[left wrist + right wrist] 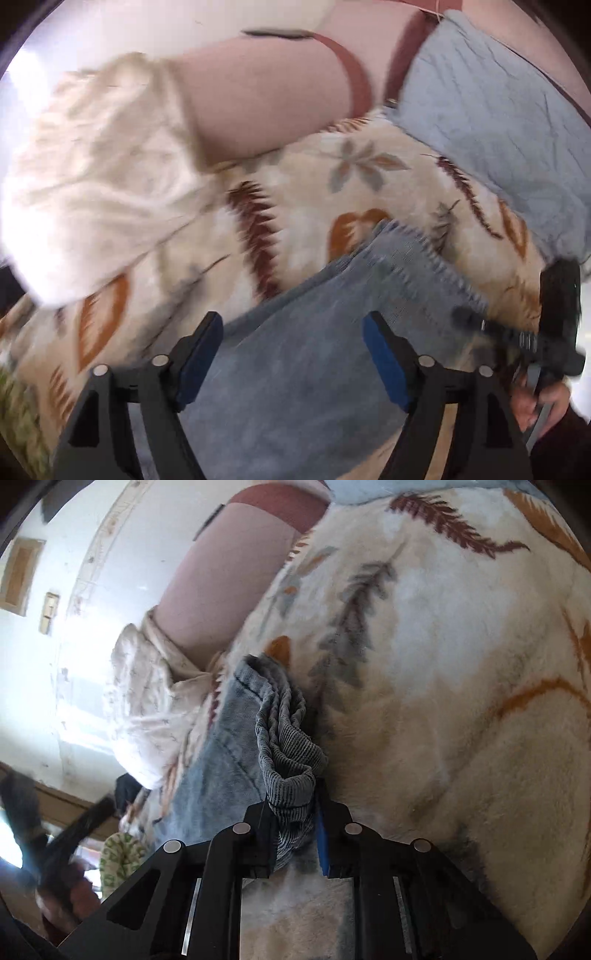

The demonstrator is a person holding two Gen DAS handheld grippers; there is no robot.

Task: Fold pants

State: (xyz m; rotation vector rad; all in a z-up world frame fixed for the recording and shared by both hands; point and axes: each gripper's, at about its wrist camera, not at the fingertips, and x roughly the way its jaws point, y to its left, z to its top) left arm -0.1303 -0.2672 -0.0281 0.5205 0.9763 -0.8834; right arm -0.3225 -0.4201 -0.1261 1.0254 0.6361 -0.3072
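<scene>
Light blue denim pants [314, 350] lie on a cream blanket with a leaf print [295, 177]. My left gripper [293, 328] is open just above the pants, with its blue-padded jaws wide apart and nothing between them. My right gripper [291, 805] is shut on the ribbed grey-blue waistband of the pants [291, 760], which bunches up in front of the jaws. The rest of the denim [221, 753] runs off to the left. The right gripper's body also shows at the right edge of the left wrist view [554, 332].
A cream pillow [92, 177] and a pink pillow or headboard [266, 99] lie at the far side of the bed. A blue-grey quilted cover [498, 129] lies on the right. A white wall [74, 590] stands behind.
</scene>
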